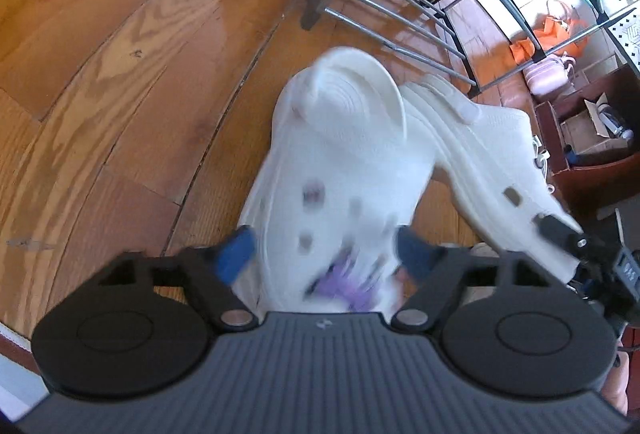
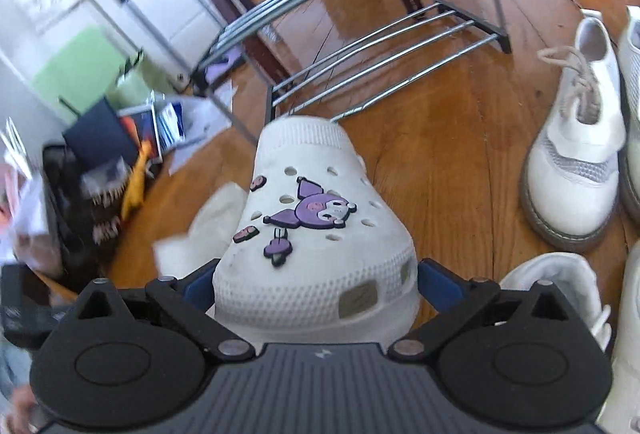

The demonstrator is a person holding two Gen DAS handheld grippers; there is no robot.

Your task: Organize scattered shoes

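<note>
While each gripper has a white clog pinched across its sides, the pair can travel together; the right gripper (image 2: 316,282) holds the charm-decorated clog (image 2: 312,218) toward the metal shoe rack (image 2: 384,46); the left gripper (image 1: 324,254) clasps its mate (image 1: 340,170) above the wooden floor (image 1: 100,74).

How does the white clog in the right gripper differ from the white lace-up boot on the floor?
The white perforated clog is low and laceless; the white lace-up boot rises above the ankle. The clog carries purple cartoon charms; the boot is plain with mesh panels. The clog sits between the right gripper's jaws; the boot stands free. Both are white.
</note>
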